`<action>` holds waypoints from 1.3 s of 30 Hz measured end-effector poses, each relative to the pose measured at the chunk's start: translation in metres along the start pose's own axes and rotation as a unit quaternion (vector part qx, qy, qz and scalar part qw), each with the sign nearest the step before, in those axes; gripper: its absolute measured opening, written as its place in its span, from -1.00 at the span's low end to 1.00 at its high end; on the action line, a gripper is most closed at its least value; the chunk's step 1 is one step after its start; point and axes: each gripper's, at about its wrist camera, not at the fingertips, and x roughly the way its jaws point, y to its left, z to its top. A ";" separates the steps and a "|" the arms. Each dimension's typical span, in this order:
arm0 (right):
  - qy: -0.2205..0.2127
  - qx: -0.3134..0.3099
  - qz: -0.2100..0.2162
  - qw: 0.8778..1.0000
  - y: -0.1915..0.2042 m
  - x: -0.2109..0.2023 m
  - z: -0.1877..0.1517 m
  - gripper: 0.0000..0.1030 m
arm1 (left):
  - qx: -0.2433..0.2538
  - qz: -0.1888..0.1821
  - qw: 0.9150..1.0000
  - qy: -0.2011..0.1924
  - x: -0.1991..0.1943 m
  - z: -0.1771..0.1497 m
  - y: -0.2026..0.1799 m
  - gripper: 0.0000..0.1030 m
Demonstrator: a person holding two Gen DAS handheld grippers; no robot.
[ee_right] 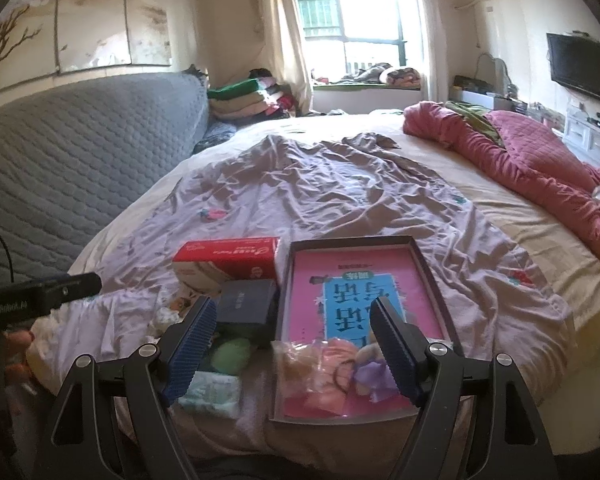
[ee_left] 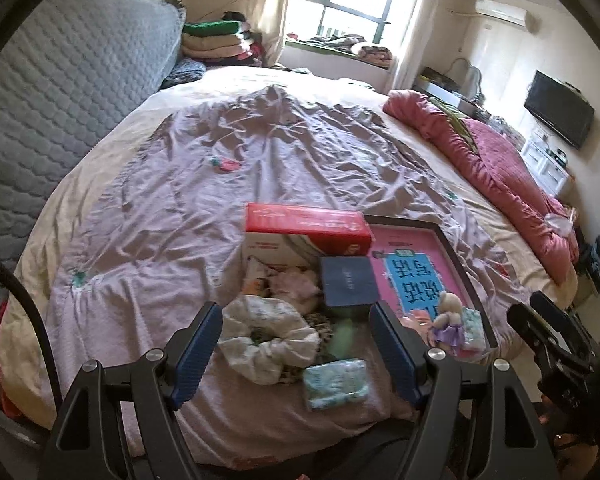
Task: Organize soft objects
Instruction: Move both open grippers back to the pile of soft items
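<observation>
The left gripper [ee_left: 296,318] has its jaws spread wide and holds nothing; between its fingers lie a white scrunchie [ee_left: 266,338] and a pale green tissue pack [ee_left: 335,383] on the bed sheet [ee_left: 204,184]. The right gripper [ee_right: 292,312] is also spread and empty, above the near end of a dark tray [ee_right: 440,284]; a small doll in a purple dress [ee_right: 370,372], partly hidden, lies in this tray on a pink book [ee_right: 312,276]; beside it something green [ee_right: 230,354], perhaps a soft ball; behind stand a navy box [ee_right: 246,302] and a red box [ee_right: 228,258].
</observation>
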 end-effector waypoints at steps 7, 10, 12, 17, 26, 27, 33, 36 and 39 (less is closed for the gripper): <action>0.013 -0.021 0.017 1.000 0.019 0.008 -0.006 0.56 | -0.023 0.010 1.000 0.004 0.002 0.000 0.028 0.46; 0.021 -0.031 0.024 0.999 0.027 0.013 -0.011 0.56 | -0.033 0.014 0.999 0.008 0.006 -0.003 0.039 0.46; 0.027 -0.039 0.028 0.998 0.032 0.017 -0.015 0.56 | -0.040 0.015 0.999 0.012 0.009 -0.005 0.045 0.46; 0.041 -0.057 0.037 0.997 0.044 0.027 -0.025 0.57 | -0.050 0.019 0.998 0.022 0.020 -0.012 0.056 0.46; 0.084 -0.072 0.052 0.992 0.064 0.054 -0.048 0.57 | -0.058 0.018 0.997 0.053 0.047 -0.028 0.067 0.46; 0.088 -0.075 0.053 0.992 0.066 0.056 -0.050 0.57 | -0.059 0.017 0.997 0.056 0.049 -0.029 0.068 0.46; 0.116 -0.082 0.060 0.988 0.075 0.073 -0.063 0.57 | -0.067 0.014 0.995 0.072 0.065 -0.039 0.073 0.46; 0.134 -0.082 0.062 0.986 0.080 0.084 -0.069 0.57 | -0.070 0.010 0.994 0.084 0.075 -0.043 0.072 0.46; 0.150 -0.082 0.064 0.983 0.085 0.095 -0.075 0.57 | -0.070 0.005 0.993 0.094 0.084 -0.048 0.070 0.46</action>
